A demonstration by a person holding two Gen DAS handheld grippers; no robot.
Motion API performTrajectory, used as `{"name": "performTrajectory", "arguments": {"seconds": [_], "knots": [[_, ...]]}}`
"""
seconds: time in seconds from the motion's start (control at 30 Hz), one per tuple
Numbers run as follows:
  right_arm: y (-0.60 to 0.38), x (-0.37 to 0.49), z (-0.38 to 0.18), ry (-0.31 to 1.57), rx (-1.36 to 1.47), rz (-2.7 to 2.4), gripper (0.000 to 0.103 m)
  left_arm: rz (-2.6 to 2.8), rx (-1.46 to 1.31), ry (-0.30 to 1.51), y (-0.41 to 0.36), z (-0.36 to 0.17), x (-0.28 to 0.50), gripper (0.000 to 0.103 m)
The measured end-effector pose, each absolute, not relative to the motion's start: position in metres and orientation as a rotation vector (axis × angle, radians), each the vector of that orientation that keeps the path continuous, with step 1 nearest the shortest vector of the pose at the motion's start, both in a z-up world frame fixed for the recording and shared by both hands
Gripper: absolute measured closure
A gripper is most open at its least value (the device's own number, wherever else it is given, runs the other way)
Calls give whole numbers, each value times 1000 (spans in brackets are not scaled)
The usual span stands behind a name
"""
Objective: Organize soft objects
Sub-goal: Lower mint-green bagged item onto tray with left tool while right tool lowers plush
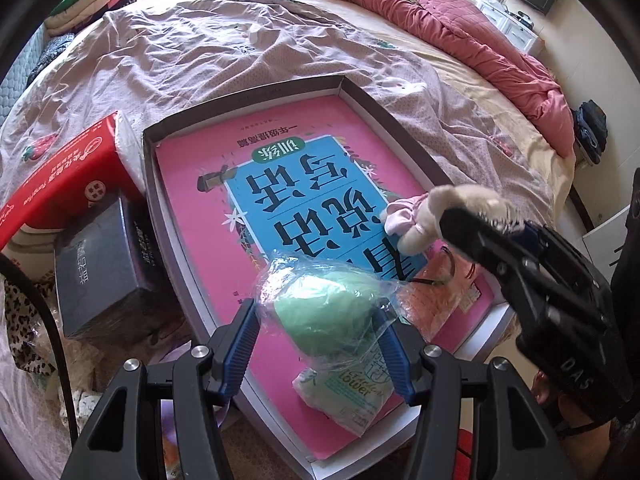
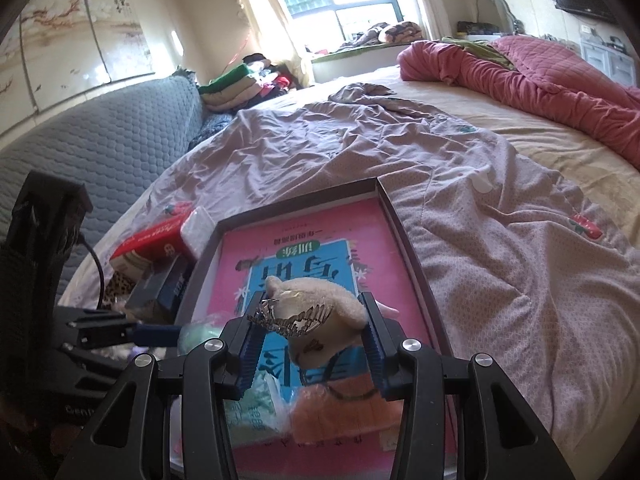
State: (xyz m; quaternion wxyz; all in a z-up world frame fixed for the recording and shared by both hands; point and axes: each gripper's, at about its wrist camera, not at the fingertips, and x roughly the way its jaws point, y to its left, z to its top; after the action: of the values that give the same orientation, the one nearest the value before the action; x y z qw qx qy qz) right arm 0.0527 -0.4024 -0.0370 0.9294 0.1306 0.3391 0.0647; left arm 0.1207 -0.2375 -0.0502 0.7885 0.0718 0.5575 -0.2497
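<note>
A shallow box lid (image 1: 362, 98) lies on the bed with a pink and blue book (image 1: 288, 184) inside. My left gripper (image 1: 318, 326) is shut on a green soft ball in clear plastic wrap (image 1: 326, 314), held just above the book. A tissue pack (image 1: 346, 396) lies under it, an orange cloth (image 1: 430, 306) beside it. My right gripper (image 2: 312, 320) is shut on a cream plush toy (image 2: 316, 300) with a metal hair clip (image 2: 290, 318), over the book's near right; in the left wrist view the plush (image 1: 444, 210) sticks out of its jaws.
A red tissue box (image 1: 68, 184) and a dark box (image 1: 104, 268) sit left of the lid. A mauve quilt (image 1: 240, 52) covers the bed, a pink duvet (image 1: 460, 24) is bunched at the far side. Folded clothes (image 2: 244, 80) are stacked by the grey headboard (image 2: 100, 136).
</note>
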Motion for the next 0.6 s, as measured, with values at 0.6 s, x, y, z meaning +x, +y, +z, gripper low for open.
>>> {"name": "performTrajectory", "arguments": {"seconds": [0.6], "knots": [[-407,42,-65,819,278,85,56,-533,151,1220,-239,-57,123,45]]}}
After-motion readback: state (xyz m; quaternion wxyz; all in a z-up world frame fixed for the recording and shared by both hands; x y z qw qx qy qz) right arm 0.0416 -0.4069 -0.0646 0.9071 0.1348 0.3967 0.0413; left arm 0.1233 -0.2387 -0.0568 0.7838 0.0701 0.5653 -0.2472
